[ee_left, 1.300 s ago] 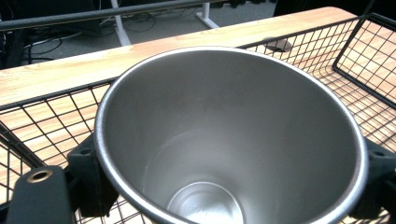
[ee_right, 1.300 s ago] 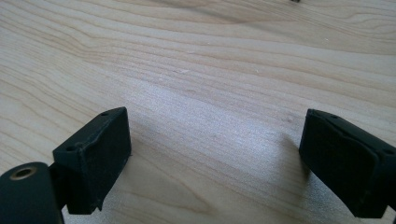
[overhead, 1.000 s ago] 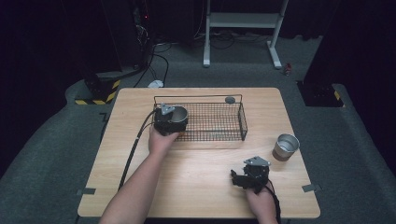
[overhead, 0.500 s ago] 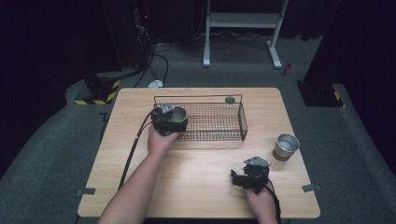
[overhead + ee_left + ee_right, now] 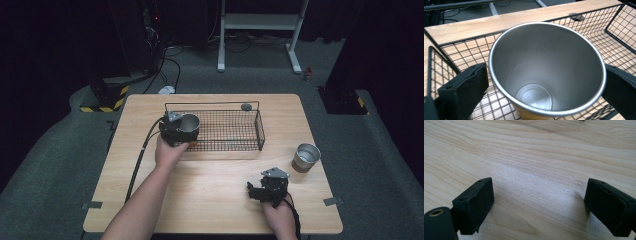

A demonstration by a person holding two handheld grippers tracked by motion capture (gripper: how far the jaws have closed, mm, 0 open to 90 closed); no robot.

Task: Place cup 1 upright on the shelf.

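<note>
A steel cup (image 5: 544, 75) stands upright on the wire floor at the left end of a black wire basket (image 5: 260, 131). My left gripper (image 5: 546, 77) reaches over the basket's near left corner with a jaw on each side of the cup (image 5: 189, 122). Its jaws have just been opening, and a thin gap shows at the left pad (image 5: 471, 87). A second steel cup (image 5: 305, 156) stands on the table right of the basket. My right gripper (image 5: 256, 192) rests low near the front edge, open with bare wood between its jaws (image 5: 539, 205).
A small dark disc (image 5: 246, 106) lies on the wooden table (image 5: 215, 200) just behind the basket's far rim. A cable (image 5: 140, 160) trails from the left gripper toward the front left. The rest of the basket floor (image 5: 599, 42) is bare.
</note>
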